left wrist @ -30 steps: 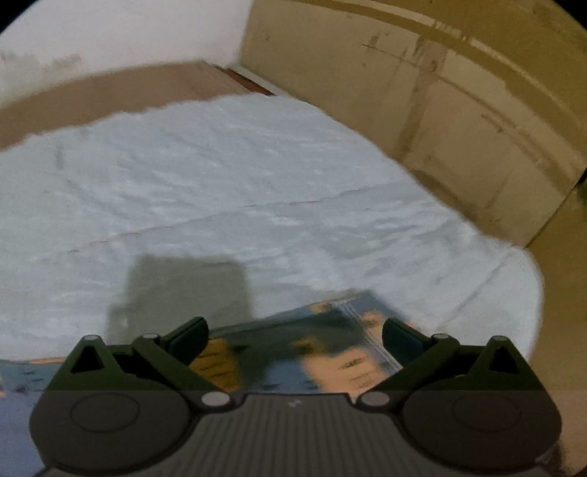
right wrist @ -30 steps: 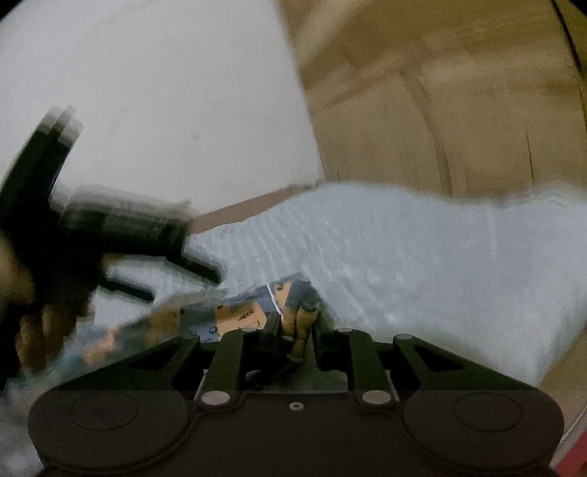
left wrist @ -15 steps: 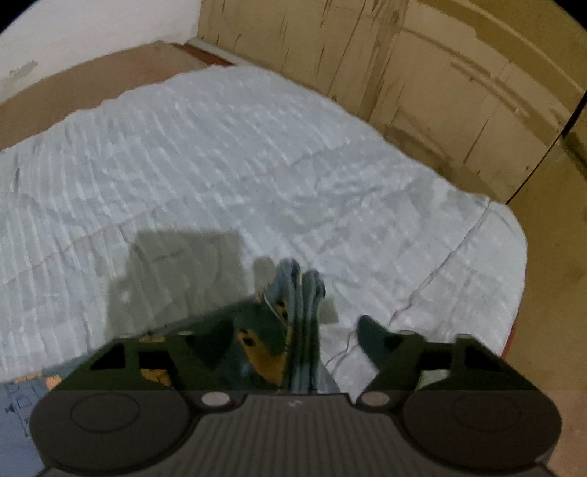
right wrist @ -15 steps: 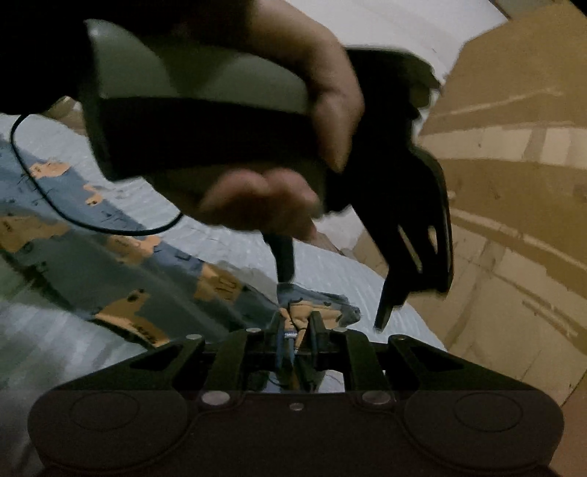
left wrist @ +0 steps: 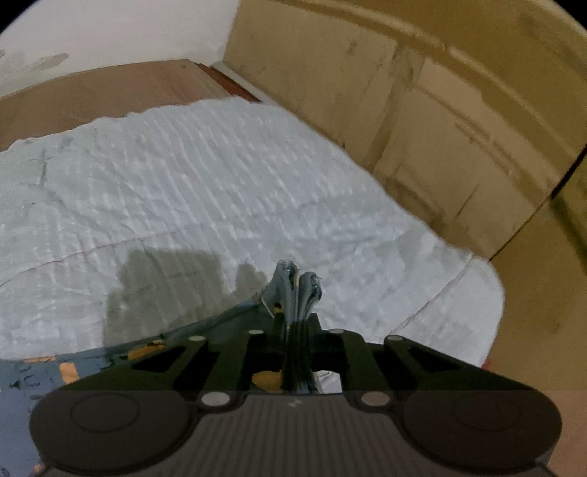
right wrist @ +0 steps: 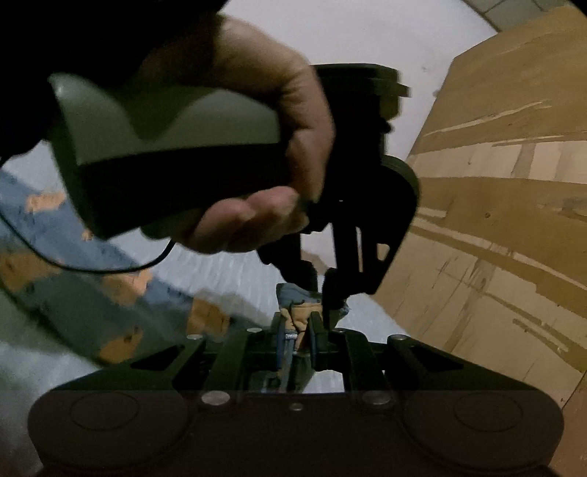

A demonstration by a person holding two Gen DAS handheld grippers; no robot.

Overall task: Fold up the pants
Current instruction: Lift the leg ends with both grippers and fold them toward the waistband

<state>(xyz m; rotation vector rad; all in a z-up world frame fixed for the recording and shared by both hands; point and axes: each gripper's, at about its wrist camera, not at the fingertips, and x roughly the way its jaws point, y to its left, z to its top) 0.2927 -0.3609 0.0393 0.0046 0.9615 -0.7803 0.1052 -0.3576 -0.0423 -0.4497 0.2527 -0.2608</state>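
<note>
While my left gripper (left wrist: 293, 330) and right gripper (right wrist: 295, 330) both pinch the printed pants (right wrist: 110, 293) hem, closed tight, I'd lift evenly toward the mattress's (left wrist: 220, 183) far edge.

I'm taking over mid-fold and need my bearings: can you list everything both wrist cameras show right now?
Blue pants with orange print: one, blue-grey and orange, spread over the bed at left; a bunched edge pinched in both grippers.
White quilted bed cover: one, white, under the pants, fills the middle of the left wrist view.
Brown wooden panels: several, tan-brown, along the bed's right side.
Brown board: one, brown, past the bed's far edge.
White wall: one, white, behind that board.
Black cable: one, black, hanging below the left gripper's handle.
Left gripper: one, black with grey handle, shut on the pants.
Right gripper: one, black, shut on the pants.
Left hand: one, around the left gripper's handle.
</note>
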